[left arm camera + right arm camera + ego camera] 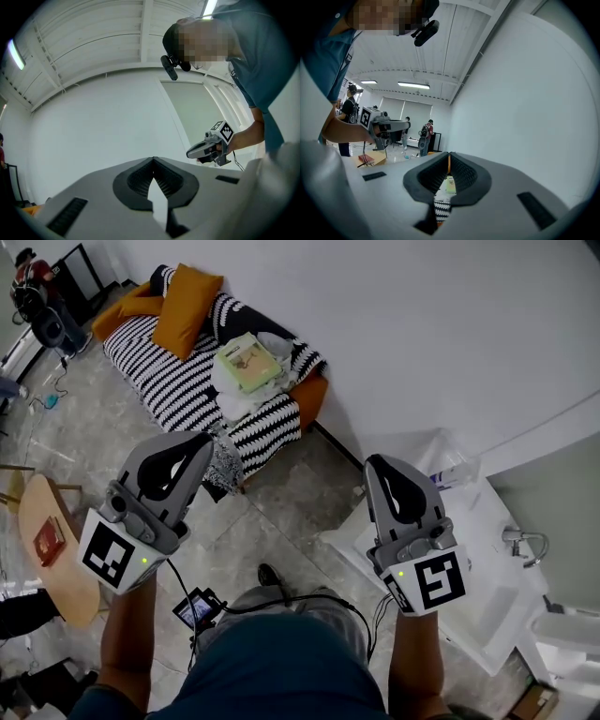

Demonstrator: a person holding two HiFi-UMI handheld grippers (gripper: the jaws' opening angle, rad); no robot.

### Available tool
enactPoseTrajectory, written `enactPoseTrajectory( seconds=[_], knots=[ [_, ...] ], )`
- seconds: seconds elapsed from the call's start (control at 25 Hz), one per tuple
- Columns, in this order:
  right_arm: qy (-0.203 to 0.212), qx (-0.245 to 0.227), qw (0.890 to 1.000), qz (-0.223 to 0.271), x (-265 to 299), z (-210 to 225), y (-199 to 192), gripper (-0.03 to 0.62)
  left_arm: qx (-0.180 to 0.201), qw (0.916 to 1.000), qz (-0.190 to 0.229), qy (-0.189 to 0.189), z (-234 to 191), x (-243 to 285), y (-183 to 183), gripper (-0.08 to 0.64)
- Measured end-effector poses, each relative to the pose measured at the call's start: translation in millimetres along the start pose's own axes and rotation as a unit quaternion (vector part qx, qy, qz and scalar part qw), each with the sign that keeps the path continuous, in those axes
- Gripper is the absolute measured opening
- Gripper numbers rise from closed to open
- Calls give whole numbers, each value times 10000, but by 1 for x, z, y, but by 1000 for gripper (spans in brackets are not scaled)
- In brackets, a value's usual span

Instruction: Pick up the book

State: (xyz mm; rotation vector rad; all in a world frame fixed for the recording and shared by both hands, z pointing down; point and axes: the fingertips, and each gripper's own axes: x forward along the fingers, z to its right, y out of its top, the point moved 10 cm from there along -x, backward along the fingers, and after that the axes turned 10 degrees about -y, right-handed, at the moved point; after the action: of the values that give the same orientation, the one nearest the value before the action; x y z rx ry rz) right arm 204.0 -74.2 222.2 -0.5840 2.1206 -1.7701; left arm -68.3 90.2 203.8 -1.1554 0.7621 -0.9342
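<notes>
Overhead, book (pixel 248 362) on sofa (pixel 169 381) — left hand-held gripper (pixel 204 441), right hand-held gripper (pixel 377 465) closed, empty, left gripper view just wall (pixel 93 131).

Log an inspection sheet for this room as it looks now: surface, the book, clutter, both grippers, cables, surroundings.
Surface: sofa with a black-and-white striped cover; grey tiled floor.
Job's things: light green book lying on white cloth on the sofa, untouched.
Clutter: orange cushions on the sofa; flat red item, perhaps another book, on a small wooden table.
Grippers: left gripper shut, empty; right gripper shut, empty; both short of the sofa.
Cables: black cable across the person's waist, beside a small screen device.
Surroundings: white wall; white sink unit with tap on the right; another person far off.
</notes>
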Motion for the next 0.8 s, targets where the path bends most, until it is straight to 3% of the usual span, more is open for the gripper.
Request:
enactPoseTrajectory(
  seconds=[0.32, 0.8],
  knots=[
    [160, -62, 9999, -8, 25, -16, 7, 25, -74, 9999, 36, 149, -14, -20, -4, 3],
    [563, 51, 9984, -63, 90, 0, -11, 25, -237, 9981, -230, 529, -43, -14, -28, 3]
  ],
)
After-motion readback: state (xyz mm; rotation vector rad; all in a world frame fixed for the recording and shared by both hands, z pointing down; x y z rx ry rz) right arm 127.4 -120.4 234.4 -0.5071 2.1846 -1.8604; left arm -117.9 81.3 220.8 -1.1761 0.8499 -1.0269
